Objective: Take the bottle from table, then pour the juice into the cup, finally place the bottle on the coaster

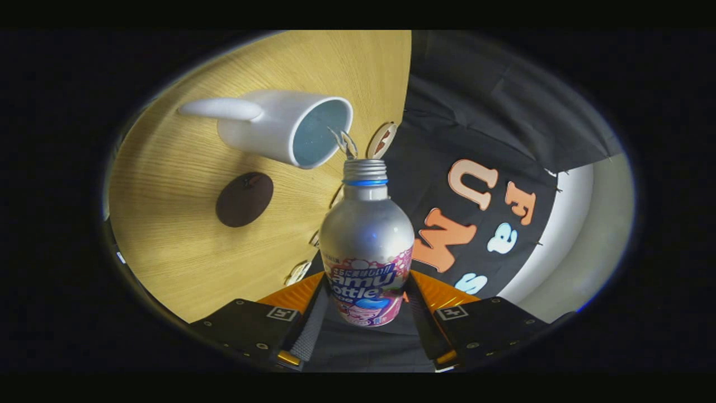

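Bottle (366, 246) clamped btwn gripper (366, 305) fingers — mouth at cup (291, 127).

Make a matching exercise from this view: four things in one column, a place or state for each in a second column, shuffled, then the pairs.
Things:
1. bottle
2. cup
3. coaster
4. gripper

Places or states:
A. dark disc lying bare on the table
B. white, its opening just beyond the bottle's mouth
C. shut on the bottle
D. uncapped, held between the fingers

Pairs: 1-D, 2-B, 3-A, 4-C
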### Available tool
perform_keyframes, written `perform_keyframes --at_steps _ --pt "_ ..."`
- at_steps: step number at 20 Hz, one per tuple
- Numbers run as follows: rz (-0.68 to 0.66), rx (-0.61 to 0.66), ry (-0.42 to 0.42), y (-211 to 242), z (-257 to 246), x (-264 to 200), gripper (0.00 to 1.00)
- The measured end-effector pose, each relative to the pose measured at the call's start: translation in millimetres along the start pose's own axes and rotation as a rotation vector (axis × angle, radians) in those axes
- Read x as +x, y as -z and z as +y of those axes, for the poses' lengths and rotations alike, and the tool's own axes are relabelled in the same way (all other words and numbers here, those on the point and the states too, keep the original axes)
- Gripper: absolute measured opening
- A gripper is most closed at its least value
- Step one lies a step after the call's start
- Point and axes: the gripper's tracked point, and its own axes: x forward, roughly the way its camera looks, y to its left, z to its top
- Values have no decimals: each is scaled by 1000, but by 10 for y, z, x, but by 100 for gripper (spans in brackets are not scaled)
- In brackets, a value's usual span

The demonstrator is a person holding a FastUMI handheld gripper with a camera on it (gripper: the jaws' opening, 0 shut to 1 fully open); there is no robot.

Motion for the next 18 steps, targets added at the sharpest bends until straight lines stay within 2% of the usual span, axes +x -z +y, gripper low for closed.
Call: perform_keyframes --at_steps 18 --pt "-19 -111 8 -130 -149 -14 74"
